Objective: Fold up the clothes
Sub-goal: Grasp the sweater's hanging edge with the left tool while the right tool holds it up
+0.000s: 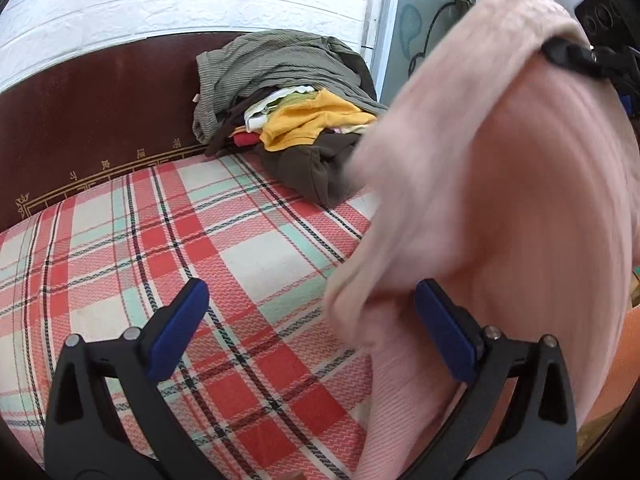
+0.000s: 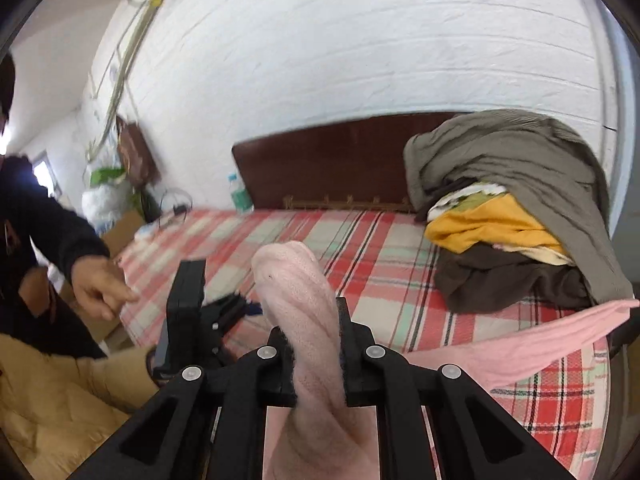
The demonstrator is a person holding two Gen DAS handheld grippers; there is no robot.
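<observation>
The pink knit garment [image 2: 304, 320] is getting pinched right between the right gripper [image 2: 314, 354] fingers, which are closing tight on a bunched fold of it; the rest is hanging down over the plaid bed sheet [image 1: 160, 240]. The left gripper [image 1: 310, 332] is sitting wide open, holding nothing; the pink cloth is draping just past its right finger [image 1: 444, 336], touching or not I can't tell. A pile of clothes [image 1: 288, 120] is lying by the headboard [image 1: 100, 120].

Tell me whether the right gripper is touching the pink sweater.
Touching. The right wrist view shows the right gripper shut on a bunched fold of the pink sweater, the fabric squeezed between both fingers.
</observation>
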